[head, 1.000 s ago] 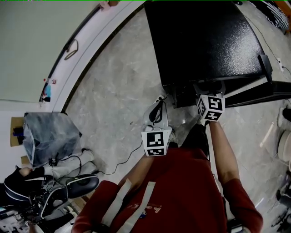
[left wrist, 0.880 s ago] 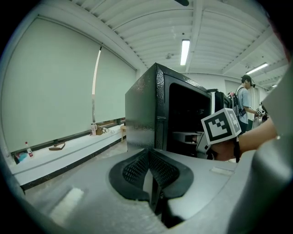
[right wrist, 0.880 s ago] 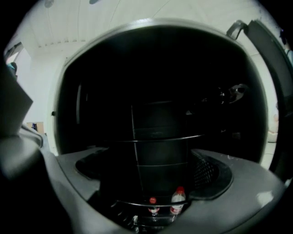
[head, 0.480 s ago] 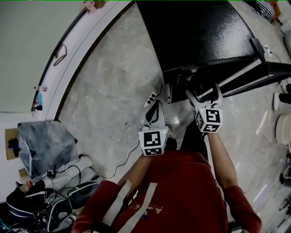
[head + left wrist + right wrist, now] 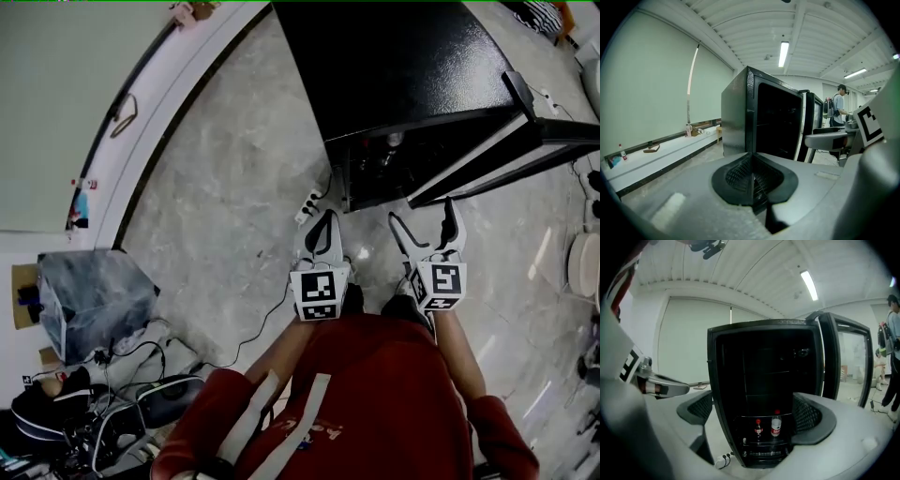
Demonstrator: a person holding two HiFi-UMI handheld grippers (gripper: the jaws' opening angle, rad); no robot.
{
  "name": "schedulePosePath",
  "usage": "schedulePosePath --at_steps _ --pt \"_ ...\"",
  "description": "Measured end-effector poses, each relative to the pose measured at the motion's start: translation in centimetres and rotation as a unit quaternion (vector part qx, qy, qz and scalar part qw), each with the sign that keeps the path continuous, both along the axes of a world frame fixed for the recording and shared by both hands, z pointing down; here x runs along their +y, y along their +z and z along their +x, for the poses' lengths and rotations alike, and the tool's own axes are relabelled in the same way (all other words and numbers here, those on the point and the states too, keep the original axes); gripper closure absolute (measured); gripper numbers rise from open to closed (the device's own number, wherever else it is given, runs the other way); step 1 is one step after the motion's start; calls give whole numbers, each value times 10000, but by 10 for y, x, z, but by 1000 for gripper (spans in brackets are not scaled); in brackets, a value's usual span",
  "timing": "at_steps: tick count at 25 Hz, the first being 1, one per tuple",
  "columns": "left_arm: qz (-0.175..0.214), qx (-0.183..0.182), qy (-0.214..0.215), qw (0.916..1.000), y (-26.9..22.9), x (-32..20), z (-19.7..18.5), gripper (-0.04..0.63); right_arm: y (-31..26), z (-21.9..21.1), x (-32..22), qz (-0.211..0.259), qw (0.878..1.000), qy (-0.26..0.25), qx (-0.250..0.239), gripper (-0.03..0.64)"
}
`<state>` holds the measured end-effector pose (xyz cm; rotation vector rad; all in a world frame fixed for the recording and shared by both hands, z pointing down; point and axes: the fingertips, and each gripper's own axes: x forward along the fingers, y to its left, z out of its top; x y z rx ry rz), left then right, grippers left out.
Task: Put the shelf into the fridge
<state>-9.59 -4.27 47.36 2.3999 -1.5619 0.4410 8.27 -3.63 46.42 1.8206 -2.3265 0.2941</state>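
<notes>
The left gripper point(image 5: 324, 221) has its jaws pressed together with nothing between them; the left gripper view shows the two ribbed pads point(image 5: 740, 174) meeting along a single seam. It sits low in the centre of the head view, pointing up-frame toward the fridge point(image 5: 403, 66). Just to its right, the right gripper point(image 5: 424, 216) has its jaws spread wide and empty. In the right gripper view the open fridge front fills the gap between the pads point(image 5: 809, 416), well apart from them. The fridge is black, and its door point(image 5: 506, 155) swings out toward the right edge of the frame. Two bottles point(image 5: 776, 423) stand upright side by side in the lowest compartment. Above them the dark interior shows faint horizontal edges; whether one of these is the shelf point(image 5: 769, 373) I cannot tell, and neither gripper holds it. A white power strip point(image 5: 310, 203) lies on the grey marbled floor point(image 5: 234, 187) near the fridge's lower left corner. The wearer's red top point(image 5: 356, 403) fills the bottom of the head view. Another person point(image 5: 893, 338) stands at the far right of the right gripper view.
</notes>
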Motion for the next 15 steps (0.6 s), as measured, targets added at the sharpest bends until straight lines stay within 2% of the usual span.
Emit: schedulePosePath --at_steps 9,15 --pt "184 -8 -332 9993 -31 24 44 598 -53 42 54 542 9976 -343 -278 98" --pt "624 47 -435 9971 -68 37 64 597 -86 70 55 795 9958 -390 -220 105"
